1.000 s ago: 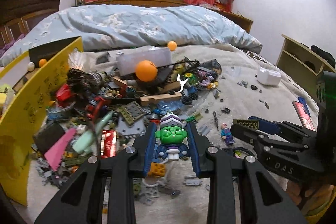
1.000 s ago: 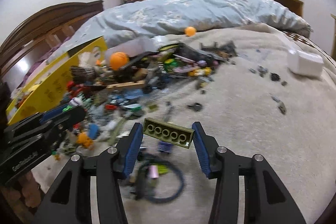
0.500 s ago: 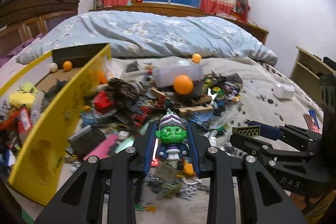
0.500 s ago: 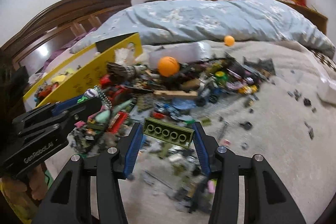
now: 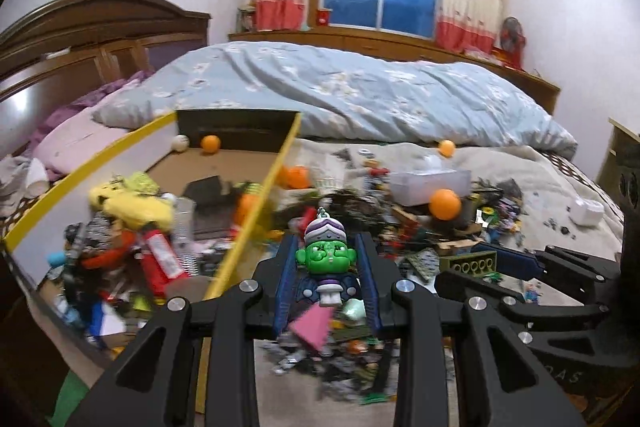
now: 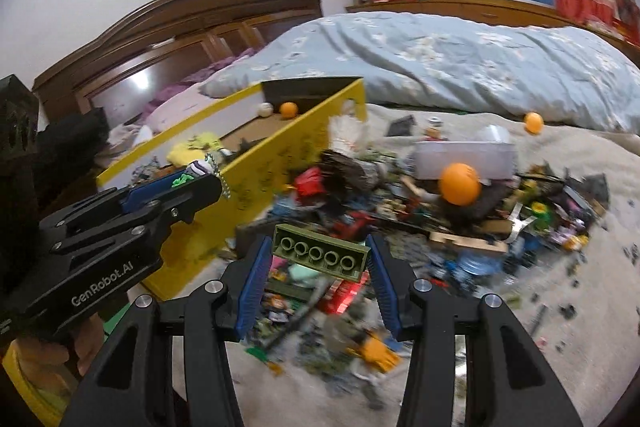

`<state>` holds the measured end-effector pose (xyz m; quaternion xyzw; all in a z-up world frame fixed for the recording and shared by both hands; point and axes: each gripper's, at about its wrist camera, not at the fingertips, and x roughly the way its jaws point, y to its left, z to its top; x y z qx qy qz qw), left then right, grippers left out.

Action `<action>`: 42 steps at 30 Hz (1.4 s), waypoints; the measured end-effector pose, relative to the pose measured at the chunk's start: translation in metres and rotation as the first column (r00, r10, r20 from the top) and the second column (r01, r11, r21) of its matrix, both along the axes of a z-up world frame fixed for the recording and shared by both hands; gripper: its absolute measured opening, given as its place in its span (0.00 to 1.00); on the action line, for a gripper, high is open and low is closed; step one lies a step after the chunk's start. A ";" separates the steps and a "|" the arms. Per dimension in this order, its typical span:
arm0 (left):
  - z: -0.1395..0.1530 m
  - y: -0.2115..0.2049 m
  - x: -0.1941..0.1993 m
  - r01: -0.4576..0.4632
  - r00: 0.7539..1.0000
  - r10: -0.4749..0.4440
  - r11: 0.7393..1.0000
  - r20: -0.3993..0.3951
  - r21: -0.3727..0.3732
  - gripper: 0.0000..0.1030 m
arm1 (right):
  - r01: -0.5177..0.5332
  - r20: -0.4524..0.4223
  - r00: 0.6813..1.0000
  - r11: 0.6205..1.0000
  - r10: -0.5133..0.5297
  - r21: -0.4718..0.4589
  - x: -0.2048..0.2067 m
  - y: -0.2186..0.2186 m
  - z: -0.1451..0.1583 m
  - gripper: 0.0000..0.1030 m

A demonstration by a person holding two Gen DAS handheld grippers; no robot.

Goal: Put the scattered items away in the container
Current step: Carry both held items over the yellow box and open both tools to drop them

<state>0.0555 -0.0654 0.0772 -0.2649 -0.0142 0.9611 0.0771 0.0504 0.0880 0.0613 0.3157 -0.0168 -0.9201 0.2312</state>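
Left wrist view. The left gripper (image 5: 327, 277) has its blue-padded fingers clamped on a small plastic figure with a green face and a purple-and-white striped cap (image 5: 325, 259), held upright, a small loop at the top of its cap. The figure hangs over the heap of mixed toy bricks and small parts (image 5: 400, 227) on the beige bed cover (image 5: 540, 187), just right of the near yellow wall of the open yellow cardboard box (image 5: 248, 227). The box lies to the left and already holds toys: a yellow soft item (image 5: 132, 203), a red cylinder (image 5: 160, 259), and at its far end a small orange ball (image 5: 210, 143) beside a white ball (image 5: 180, 143). A larger orange ball (image 5: 445, 203) sits on the heap in front of a clear plastic tub (image 5: 430, 183). At the right, the right gripper (image 5: 476, 265) shows from the side, gripping an olive-green rectangular studded brick (image 5: 468, 263).

Right wrist view. The right gripper's fingers are closed on the two short ends of the olive-green brick, which is held level with its hollow underside towards the camera, above the heap. The left gripper enters from the left with the figure's striped cap and a bead chain (image 6: 224, 183) showing past its tip, at the box's near wall. A folded pale blue floral quilt (image 6: 460, 67) lies across the bed behind the heap.
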 end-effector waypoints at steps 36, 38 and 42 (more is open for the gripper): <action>-0.002 -0.169 -0.039 -0.330 0.944 0.329 0.939 -0.026 -0.093 0.28 | -0.296 -0.024 0.954 0.953 0.298 0.072 -0.032 -0.178 0.007 0.47; -0.001 -0.171 -0.042 -0.336 0.942 0.335 0.937 -0.026 -0.095 0.29 | -0.303 -0.014 0.952 0.951 0.304 0.061 -0.036 -0.182 0.007 0.48; 0.000 -0.174 -0.043 -0.344 0.939 0.343 0.936 -0.029 -0.074 0.54 | -0.315 -0.008 0.949 0.947 0.316 0.064 -0.039 -0.186 0.007 0.48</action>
